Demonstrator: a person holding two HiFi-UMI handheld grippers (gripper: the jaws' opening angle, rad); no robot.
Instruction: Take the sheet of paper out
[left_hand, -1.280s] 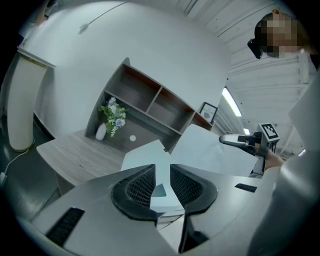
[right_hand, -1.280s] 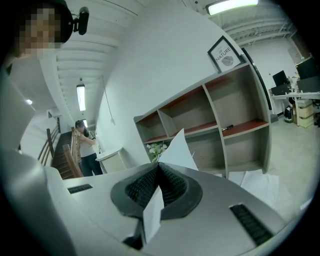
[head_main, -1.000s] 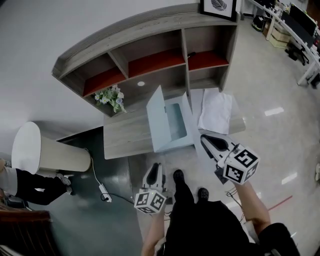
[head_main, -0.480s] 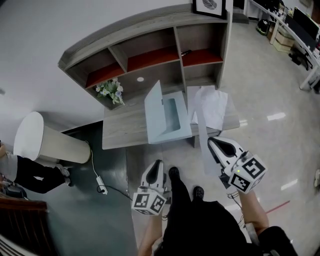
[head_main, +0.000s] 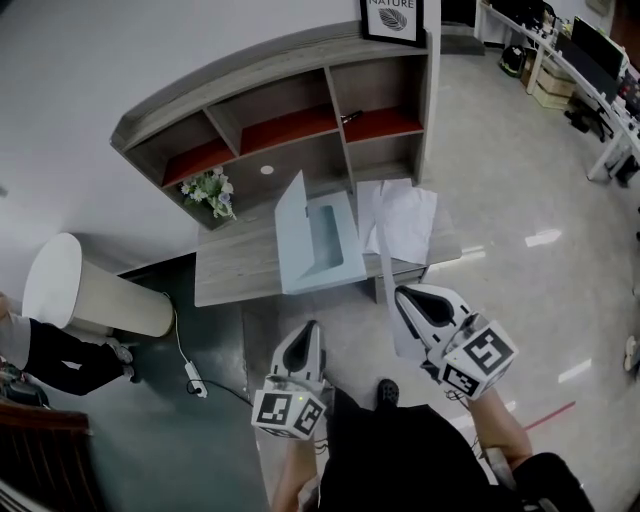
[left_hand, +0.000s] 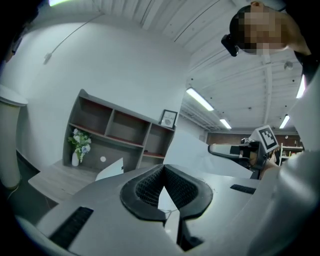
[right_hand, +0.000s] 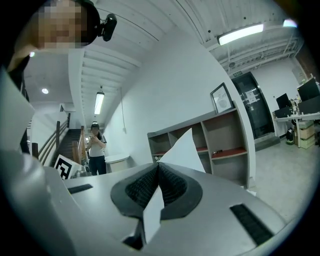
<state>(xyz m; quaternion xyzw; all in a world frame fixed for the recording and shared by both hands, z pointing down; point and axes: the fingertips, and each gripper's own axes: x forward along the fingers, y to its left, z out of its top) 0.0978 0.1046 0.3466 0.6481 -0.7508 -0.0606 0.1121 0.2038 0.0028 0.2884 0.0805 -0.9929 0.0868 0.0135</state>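
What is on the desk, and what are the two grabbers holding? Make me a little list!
desk: pale blue box with its lid up, loose papers, flowers
shelves: behind the desk, framed picture on top
right gripper: fingers shut on sheet of paper
left gripper: fingers shut, no paper seen in it

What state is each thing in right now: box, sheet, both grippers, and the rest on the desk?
Blue box: open, lid standing up, on the desk.
Sheet of paper: clear of the box, held up before the desk.
Right gripper: shut on the sheet.
Left gripper: shut, jaws just closed; pale sliver between them, unclear what.
Loose papers: lying flat on the desk, right of the box.
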